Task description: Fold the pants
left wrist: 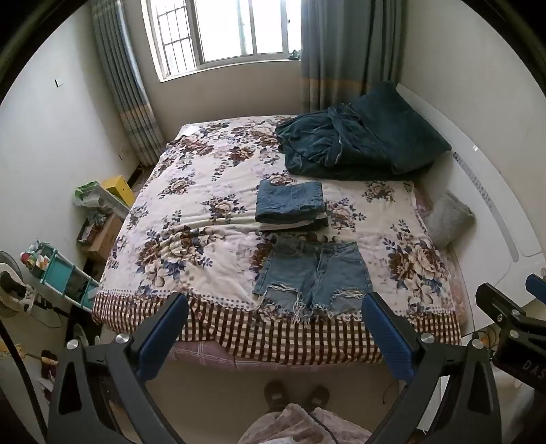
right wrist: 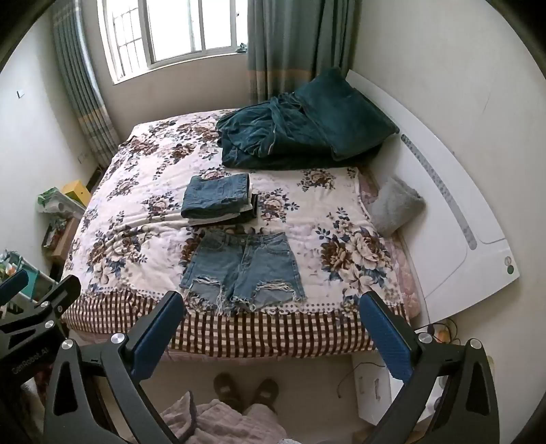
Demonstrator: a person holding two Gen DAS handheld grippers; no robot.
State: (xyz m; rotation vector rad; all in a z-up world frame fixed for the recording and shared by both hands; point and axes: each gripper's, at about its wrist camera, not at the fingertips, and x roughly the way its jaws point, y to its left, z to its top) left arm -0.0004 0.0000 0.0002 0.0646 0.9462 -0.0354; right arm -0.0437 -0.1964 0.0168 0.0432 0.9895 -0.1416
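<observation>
Denim shorts (left wrist: 312, 278) lie flat near the bed's (left wrist: 239, 328) foot, just below a folded jeans stack (left wrist: 290, 205). Left gripper (left wrist: 274, 328) and right gripper (right wrist: 273, 324) both hover spread wide, holding nothing.

Bright daylight from the blown-out window (left wrist: 221, 30) lights the room softly; fisheye edges bend and darken.

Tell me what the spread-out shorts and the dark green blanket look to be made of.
Shorts: washed blue denim, going by the faded weave, ripped patches and frayed white hem threads. Dark green blanket: probably plush fleece or velvet; soft sheen, thick rounded folds.
</observation>
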